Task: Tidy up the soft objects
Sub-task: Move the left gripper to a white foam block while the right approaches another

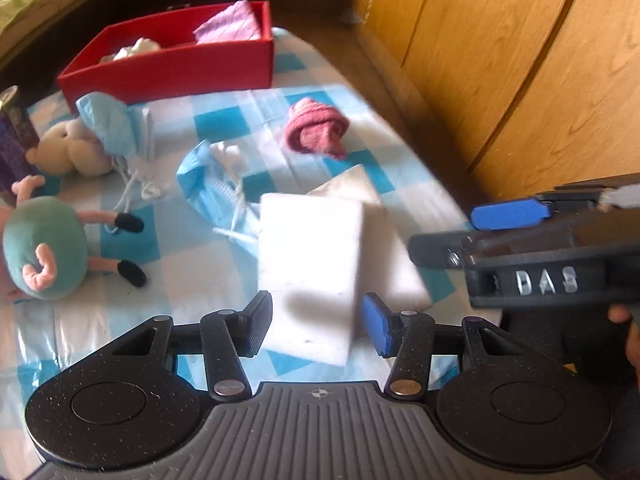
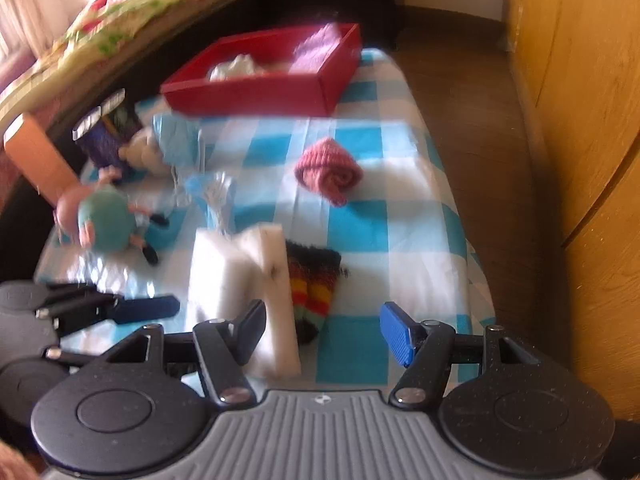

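White foam makes up the block that stands upright low in the centre of the left wrist view, between the fingers of the left gripper. Both pads sit just beside its sides and show a thin gap, so the fingers are apart and not pressing. A second white foam slab leans behind it to the right.

In the right wrist view the same two foam pieces stand left of centre. The right gripper has its fingers apart; its black finger is close to the nearer slab, its blue one well clear to the right. A striped knit sock lies just right of the foam.

Everything rests on a surface covered with a blue-and-white checked cloth. A rolled pink knit piece lies above centre. A red box at the upper left holds a lilac cloth and something white. Pale blue face masks with white strings lie at the left, beside a cream plush toy and a green-bodied plush pig. Wooden cabinet doors fill the right side.
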The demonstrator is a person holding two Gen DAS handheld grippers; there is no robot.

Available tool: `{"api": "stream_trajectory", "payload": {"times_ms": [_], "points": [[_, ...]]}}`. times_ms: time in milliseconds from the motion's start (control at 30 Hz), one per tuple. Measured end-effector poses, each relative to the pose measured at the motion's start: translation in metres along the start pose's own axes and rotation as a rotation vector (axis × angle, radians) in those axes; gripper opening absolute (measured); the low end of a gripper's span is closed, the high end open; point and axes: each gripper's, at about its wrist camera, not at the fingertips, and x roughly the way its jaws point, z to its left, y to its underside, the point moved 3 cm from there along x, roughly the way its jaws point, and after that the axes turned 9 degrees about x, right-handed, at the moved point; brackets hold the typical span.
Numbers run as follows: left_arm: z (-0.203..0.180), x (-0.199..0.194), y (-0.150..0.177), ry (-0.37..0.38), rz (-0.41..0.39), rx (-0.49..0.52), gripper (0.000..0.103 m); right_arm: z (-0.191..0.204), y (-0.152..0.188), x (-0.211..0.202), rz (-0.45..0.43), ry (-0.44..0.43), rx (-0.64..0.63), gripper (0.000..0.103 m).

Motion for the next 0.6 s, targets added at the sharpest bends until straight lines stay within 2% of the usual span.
{"api": "stream_trajectory", "payload": {"times_ms": [167, 267, 400, 500, 567, 600], "points": [[0.000, 0.003, -0.003, -0.042, 0.016, 0.015, 0.051, 0.008, -0.001, 0.007, 0.008, 0.050, -0.061, 0.042], [-0.001, 0.005, -0.004, -0.071, 0.020, 0.029, 0.053, 0.009, -0.002, 0.011, 0.025, 0.053, -0.068, 0.043], [0.006, 0.009, -0.002, -0.073, 0.036, 0.006, 0.054, 0.007, -0.003, 0.015, 0.033, 0.054, -0.065, 0.046], [0.011, 0.011, -0.002, -0.099, 0.059, 0.003, 0.042, 0.002, -0.005, 0.016, 0.031, 0.055, -0.040, 0.046], [0.016, 0.011, 0.000, -0.119, 0.069, 0.004, 0.028, 0.000, -0.008, 0.015, 0.022, 0.055, -0.030, 0.046], [0.018, 0.009, 0.000, -0.119, 0.069, -0.001, 0.026, 0.000, -0.009, 0.015, 0.021, 0.053, -0.027, 0.046]]}}
